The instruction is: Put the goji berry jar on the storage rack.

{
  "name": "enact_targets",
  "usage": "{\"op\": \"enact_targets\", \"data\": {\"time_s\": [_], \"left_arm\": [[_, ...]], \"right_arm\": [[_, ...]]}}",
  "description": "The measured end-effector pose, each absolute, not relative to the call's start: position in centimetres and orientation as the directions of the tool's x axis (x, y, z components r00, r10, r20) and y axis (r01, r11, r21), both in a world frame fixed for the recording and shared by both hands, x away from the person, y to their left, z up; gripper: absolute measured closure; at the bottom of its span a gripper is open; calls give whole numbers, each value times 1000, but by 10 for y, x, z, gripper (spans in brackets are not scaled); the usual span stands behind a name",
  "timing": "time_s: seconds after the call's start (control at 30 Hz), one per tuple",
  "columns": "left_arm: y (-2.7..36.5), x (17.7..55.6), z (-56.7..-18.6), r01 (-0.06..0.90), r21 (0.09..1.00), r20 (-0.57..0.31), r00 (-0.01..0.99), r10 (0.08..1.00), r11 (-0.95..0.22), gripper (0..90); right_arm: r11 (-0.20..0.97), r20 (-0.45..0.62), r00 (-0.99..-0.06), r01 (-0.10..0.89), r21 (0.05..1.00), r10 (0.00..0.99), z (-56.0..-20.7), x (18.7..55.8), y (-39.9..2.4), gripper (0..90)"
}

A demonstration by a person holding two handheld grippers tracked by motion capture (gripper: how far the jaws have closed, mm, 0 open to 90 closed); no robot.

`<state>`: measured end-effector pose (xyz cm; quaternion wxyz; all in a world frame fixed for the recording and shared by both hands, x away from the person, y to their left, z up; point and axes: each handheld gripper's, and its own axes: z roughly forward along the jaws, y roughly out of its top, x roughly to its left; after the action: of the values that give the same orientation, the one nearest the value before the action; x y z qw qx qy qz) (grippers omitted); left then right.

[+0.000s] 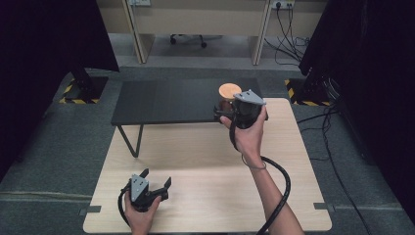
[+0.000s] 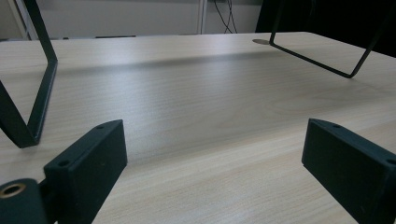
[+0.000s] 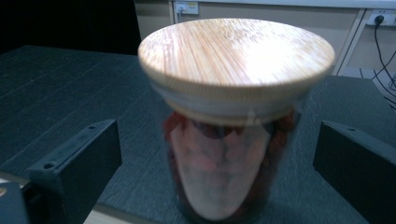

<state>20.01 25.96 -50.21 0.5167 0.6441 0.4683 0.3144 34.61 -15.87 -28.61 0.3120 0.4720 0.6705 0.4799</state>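
A glass jar (image 3: 224, 172) with a round wooden lid (image 3: 236, 51) and red contents stands on the dark raised shelf (image 1: 166, 100), near its right end. In the high view the jar's lid (image 1: 229, 90) shows just beyond my right gripper (image 1: 230, 110). That gripper (image 3: 217, 158) is open, its jaws standing on either side of the jar with gaps to the glass. My left gripper (image 1: 156, 180) rests low over the wooden table (image 1: 195, 156) at the front left. It is open too (image 2: 212, 154), with bare tabletop between its jaws.
The dark shelf stands on thin black metal legs (image 2: 37, 93), (image 2: 322, 60) on the wooden table. A cable (image 1: 281, 188) trails from the right gripper along the forearm. Beyond the table are grey floor, desks and wall cables (image 1: 288, 44).
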Motion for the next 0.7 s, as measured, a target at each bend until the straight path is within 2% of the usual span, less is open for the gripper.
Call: {"op": "enact_targets", "data": {"time_s": [0.53, 0.7], "left_arm": [[259, 200, -502, 277, 960, -72, 365, 928, -35, 59], [259, 200, -502, 276, 961, -71, 365, 928, -34, 59]], "right_arm": [[122, -7, -391, 271, 955, 921, -313, 308, -178, 11], [108, 0, -418, 235, 966, 908, -332, 291, -187, 11]]}}
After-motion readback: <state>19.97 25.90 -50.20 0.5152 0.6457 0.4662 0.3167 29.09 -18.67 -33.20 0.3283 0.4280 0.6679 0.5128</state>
